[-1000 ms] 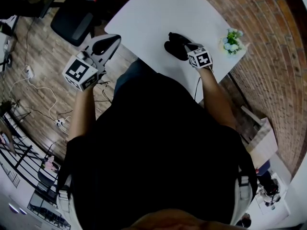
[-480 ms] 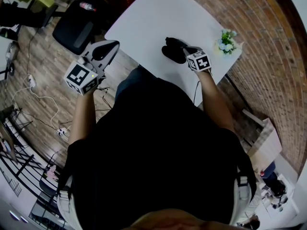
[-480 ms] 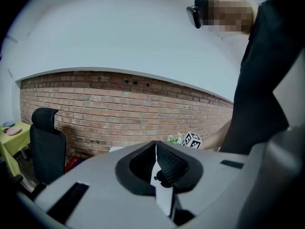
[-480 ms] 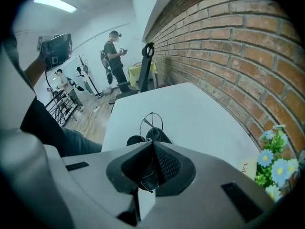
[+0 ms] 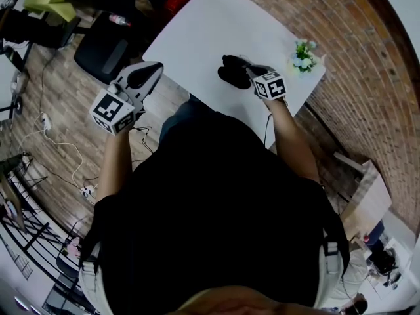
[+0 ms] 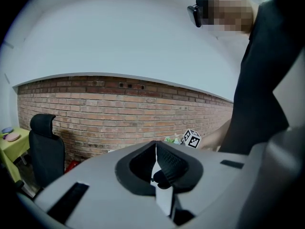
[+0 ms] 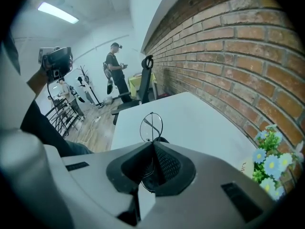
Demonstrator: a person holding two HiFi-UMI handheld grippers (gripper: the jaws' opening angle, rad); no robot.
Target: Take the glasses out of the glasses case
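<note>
A black glasses case (image 5: 230, 73) lies on the white table (image 5: 216, 25), near its front edge. My right gripper (image 5: 249, 68) hangs just right of the case, shut on thin wire-rimmed glasses (image 7: 151, 126). In the right gripper view one round lens stands up above the jaws of the right gripper (image 7: 153, 145), with a dark bit of the case (image 7: 162, 140) just behind. My left gripper (image 5: 153, 67) is held in the air left of the table, over the wooden floor. The left gripper (image 6: 156, 145) is shut on nothing and points toward a brick wall.
A small pot of flowers (image 5: 302, 54) stands at the table's right corner by the brick wall (image 7: 228, 46). A black office chair (image 5: 105, 41) stands left of the table, and cables (image 5: 52, 133) lie on the floor. Two people (image 7: 114, 70) stand far back.
Hardly anything differs apart from a slight shift of the head view. The right gripper stays by the case and the left one stays in the air.
</note>
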